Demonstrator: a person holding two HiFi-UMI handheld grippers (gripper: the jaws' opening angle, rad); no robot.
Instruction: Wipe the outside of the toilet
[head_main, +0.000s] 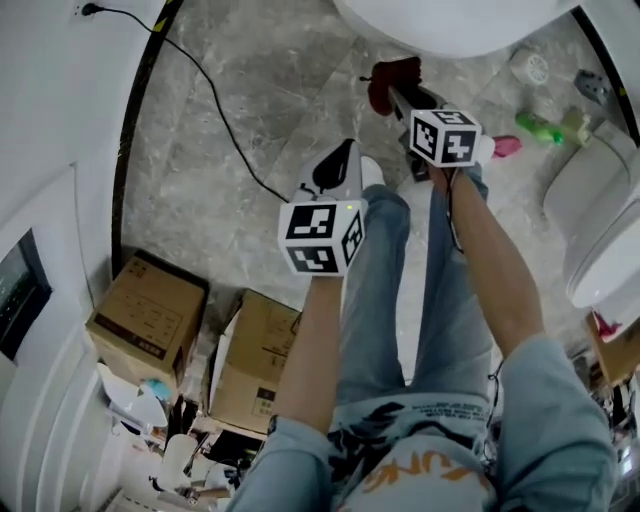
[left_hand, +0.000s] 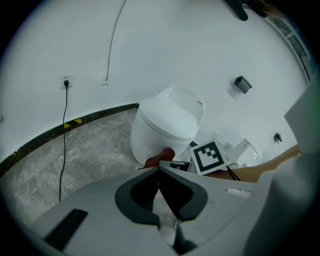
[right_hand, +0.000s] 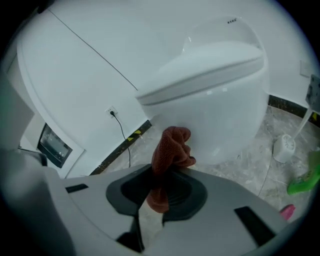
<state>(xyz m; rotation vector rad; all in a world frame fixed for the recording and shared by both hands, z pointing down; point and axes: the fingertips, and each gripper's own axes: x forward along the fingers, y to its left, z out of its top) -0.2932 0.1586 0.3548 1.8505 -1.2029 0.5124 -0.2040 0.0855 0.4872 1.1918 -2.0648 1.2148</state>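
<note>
Head view: at the far edge of the grey marble floor (head_main: 250, 100), the right gripper (head_main: 398, 98) carries a dark red cloth (head_main: 392, 78) near the white toilet (head_main: 450, 25).

Left gripper view: the left gripper (left_hand: 159, 171) has its jaws together, empty.

Right gripper view: the jaws clamp the bunched cloth close before the toilet's bowl.

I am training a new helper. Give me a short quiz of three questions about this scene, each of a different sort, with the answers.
1. True or false: the left gripper has its jaws together, with nothing between them.
2. What does the right gripper hold in its jaws? A. a sponge. B. a red cloth. C. a brush.
3. Fill in: the lid of the toilet is ____ (up or down).
Key: 1 true; 2 B; 3 down.
</note>
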